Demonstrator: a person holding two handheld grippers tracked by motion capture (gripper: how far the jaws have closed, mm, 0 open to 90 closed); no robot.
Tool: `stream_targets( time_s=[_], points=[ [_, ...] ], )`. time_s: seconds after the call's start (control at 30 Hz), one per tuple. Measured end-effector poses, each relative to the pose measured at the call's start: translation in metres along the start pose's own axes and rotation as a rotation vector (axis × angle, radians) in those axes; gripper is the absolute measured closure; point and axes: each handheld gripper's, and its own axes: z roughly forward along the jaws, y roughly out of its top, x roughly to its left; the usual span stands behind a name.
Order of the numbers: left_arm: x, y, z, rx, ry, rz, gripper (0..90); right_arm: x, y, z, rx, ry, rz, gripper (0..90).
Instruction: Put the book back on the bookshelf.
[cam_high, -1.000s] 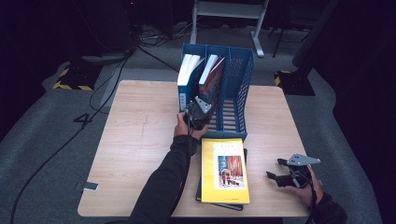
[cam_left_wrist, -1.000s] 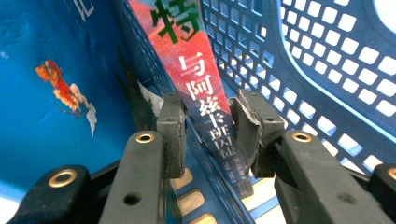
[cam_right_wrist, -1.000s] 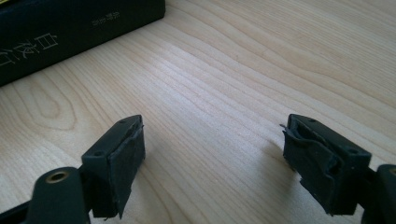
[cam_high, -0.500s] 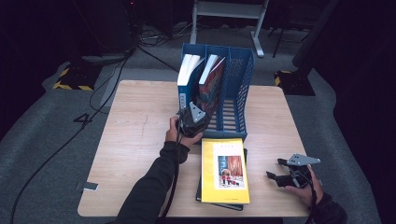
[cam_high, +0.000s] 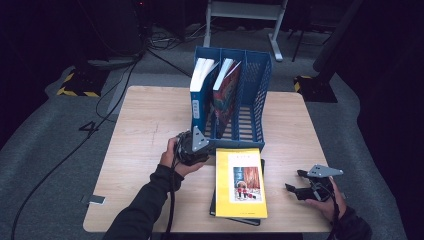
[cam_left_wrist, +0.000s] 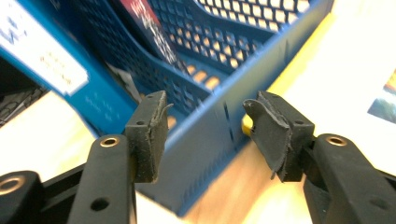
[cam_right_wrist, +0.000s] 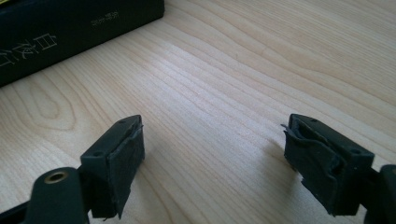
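A blue file rack (cam_high: 254, 102) stands at the table's far middle. A blue-spined book (cam_high: 198, 95) and a red book (cam_high: 226, 95) stand upright in its left slots. My left gripper (cam_high: 194, 146) hovers just in front of the rack's near left corner. Its jaws have just been opening, and nothing lies between them (cam_left_wrist: 205, 121); the rack's front wall (cam_left_wrist: 210, 154) is behind them. A yellow book (cam_high: 240, 182) lies flat on a black book (cam_high: 213, 207) near the front edge. My right gripper (cam_high: 295, 181) rests open on the bare wood to their right (cam_right_wrist: 212, 140).
The table (cam_high: 145, 130) is light wood, with bare room at its left and far right. The black book's spine (cam_right_wrist: 70, 28) lies just beyond the right gripper. Cables and a stand's feet (cam_high: 240, 15) are on the floor behind the table.
My left gripper drew back from the rack toward the table's front and slightly left, and its jaws stand wider apart. The right gripper kept still.
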Motion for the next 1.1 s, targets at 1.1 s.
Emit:
stream_targets(
  time_s=[1.1],
  points=[
    [-0.044, -0.100, -0.031, 0.216, -0.285, -0.003, 24.6, 0.004, 0.004, -0.002, 0.032, -0.021, -0.018, 20.6]
  ],
)
